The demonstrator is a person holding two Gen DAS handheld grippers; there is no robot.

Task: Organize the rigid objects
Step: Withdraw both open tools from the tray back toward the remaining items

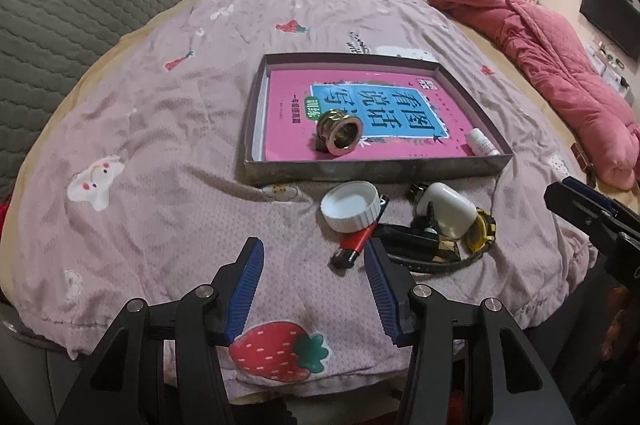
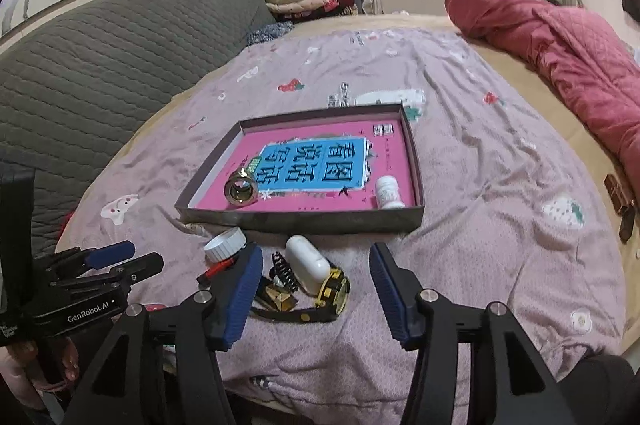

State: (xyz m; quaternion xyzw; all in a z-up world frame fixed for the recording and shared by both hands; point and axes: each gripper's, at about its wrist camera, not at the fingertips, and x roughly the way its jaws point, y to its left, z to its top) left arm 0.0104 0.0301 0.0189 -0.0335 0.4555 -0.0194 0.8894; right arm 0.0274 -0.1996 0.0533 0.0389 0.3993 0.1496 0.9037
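Currently both tongs hang over the near edge of a bed spread with a lilac printed sheet (image 1: 160,129). The left tongs (image 1: 314,289) stand open with nothing between the blue pads; a red lighter (image 1: 356,245) lies just beyond the right-hand pad, apart from it. The right tongs (image 2: 316,289) also stand open and hold nothing; in the right wrist view a watch (image 2: 334,291) with a yellow-and-black case and a black strap lies on the sheet between and ahead of the pads, touching neither.

A loose cluster of small items sits on the sheet just in front of both tongs: a white screw cap (image 1: 351,206), the lighter partly under it, a white oblong case (image 1: 450,209) leaning against the watch, and a black-and-gold piece (image 2: 278,295) whose nature cannot be told.

Beyond the cluster lies a shallow grey box tray (image 1: 376,171) lined by a pink book cover. Inside it a gold metal ring fitting (image 1: 340,131) lies on its side near the front, and a small white bottle (image 1: 484,145) lies in the front right corner.

A rolled pink quilt (image 1: 540,41) lies along the far right side of the bed.
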